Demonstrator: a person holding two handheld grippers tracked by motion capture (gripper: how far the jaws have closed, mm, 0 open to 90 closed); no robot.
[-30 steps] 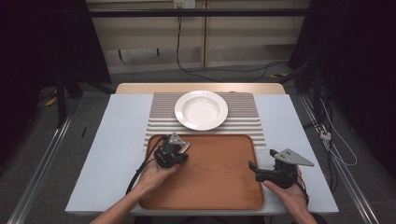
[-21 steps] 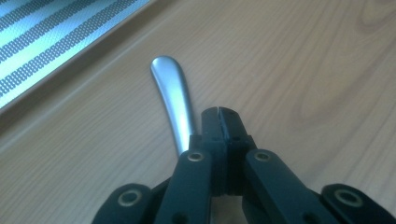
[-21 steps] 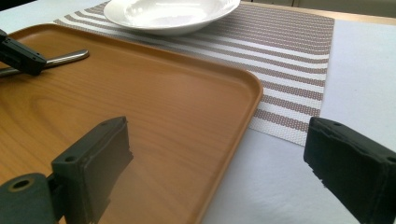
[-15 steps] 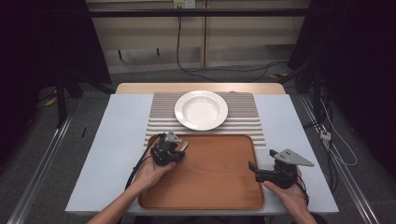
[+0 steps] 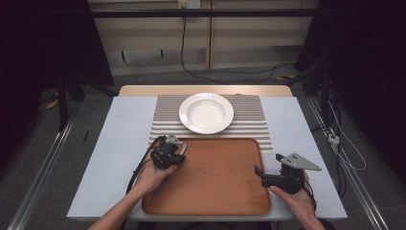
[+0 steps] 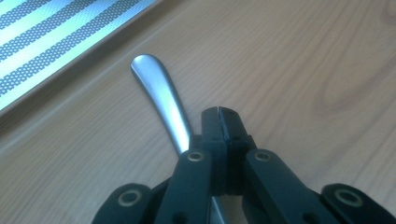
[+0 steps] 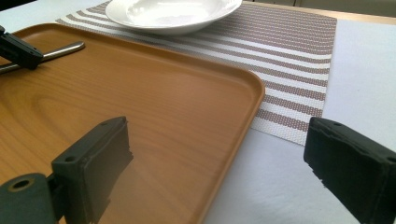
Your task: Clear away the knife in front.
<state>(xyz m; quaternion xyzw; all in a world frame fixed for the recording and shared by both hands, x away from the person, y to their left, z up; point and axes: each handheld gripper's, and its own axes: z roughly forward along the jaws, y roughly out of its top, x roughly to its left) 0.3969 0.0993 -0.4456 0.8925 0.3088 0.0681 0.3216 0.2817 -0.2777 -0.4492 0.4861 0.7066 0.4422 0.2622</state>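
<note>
Metal utensil handle (image 6: pixel 161 105) lying flat on wooden tray (image 5: pixel 215 177), near far-left corner, just inside rim beside striped placemat (image 5: pixel 249 120). Left gripper (image 6: pixel 219 114) pinched together right alongside handle, low over tray; looks set for pickup or nudge, though hard to tell if anything's actually caught. Business end hidden under jaws, so spoon or fork, no idea. Right gripper (image 7: pixel 219 163) spread wide, empty, straddling tray's right edge, probably just waiting. White bowl (image 5: pixel 206 112) sitting empty on placemat.
</note>
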